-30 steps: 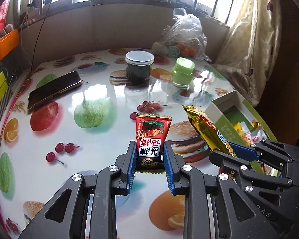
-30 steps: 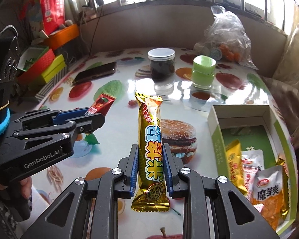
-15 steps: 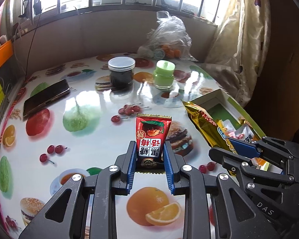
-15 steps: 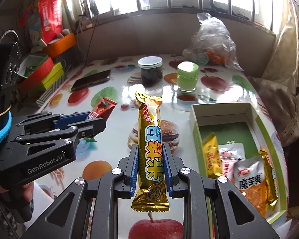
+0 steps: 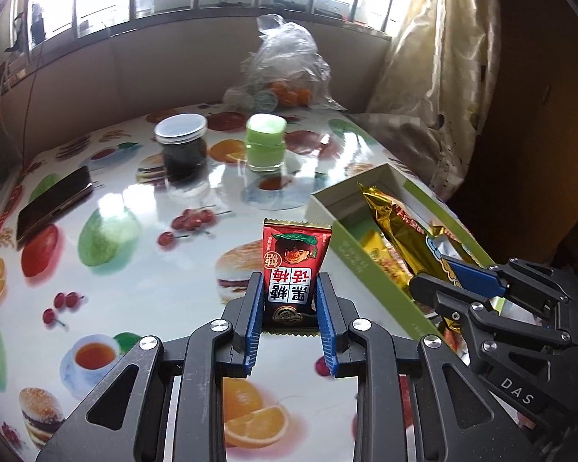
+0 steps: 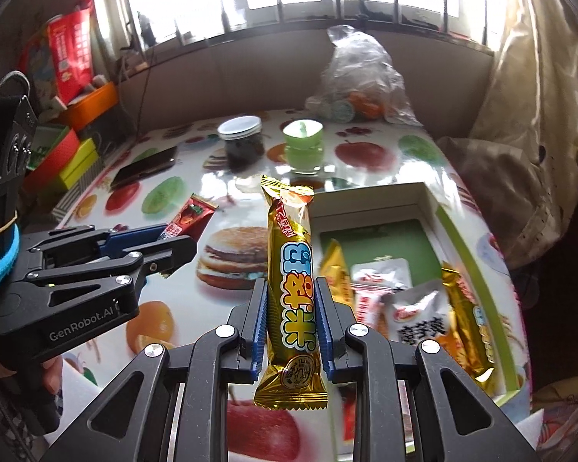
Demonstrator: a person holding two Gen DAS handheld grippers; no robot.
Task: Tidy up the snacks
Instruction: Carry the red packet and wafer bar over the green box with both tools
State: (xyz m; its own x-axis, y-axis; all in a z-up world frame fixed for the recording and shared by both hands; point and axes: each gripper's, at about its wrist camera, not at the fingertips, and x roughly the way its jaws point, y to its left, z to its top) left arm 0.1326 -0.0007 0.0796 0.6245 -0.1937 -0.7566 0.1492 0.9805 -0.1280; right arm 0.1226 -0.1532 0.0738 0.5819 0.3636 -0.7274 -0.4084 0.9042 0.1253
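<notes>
The left gripper [image 5: 289, 300] has its jaws clamped on the lower part of a small red candy packet [image 5: 293, 265], held upright above the fruit-printed tabletop [image 5: 135, 281]. The right gripper [image 6: 291, 308] has its jaws pinched on a long gold snack bar [image 6: 293, 281], also upright, over the near left edge of the open green box [image 6: 458, 238]. In the right wrist view the box lies at three o'clock and holds several snack packets [image 6: 416, 315]; a dark jar [image 6: 244, 142] and a green jar [image 6: 303, 142] stand at twelve o'clock.
</notes>
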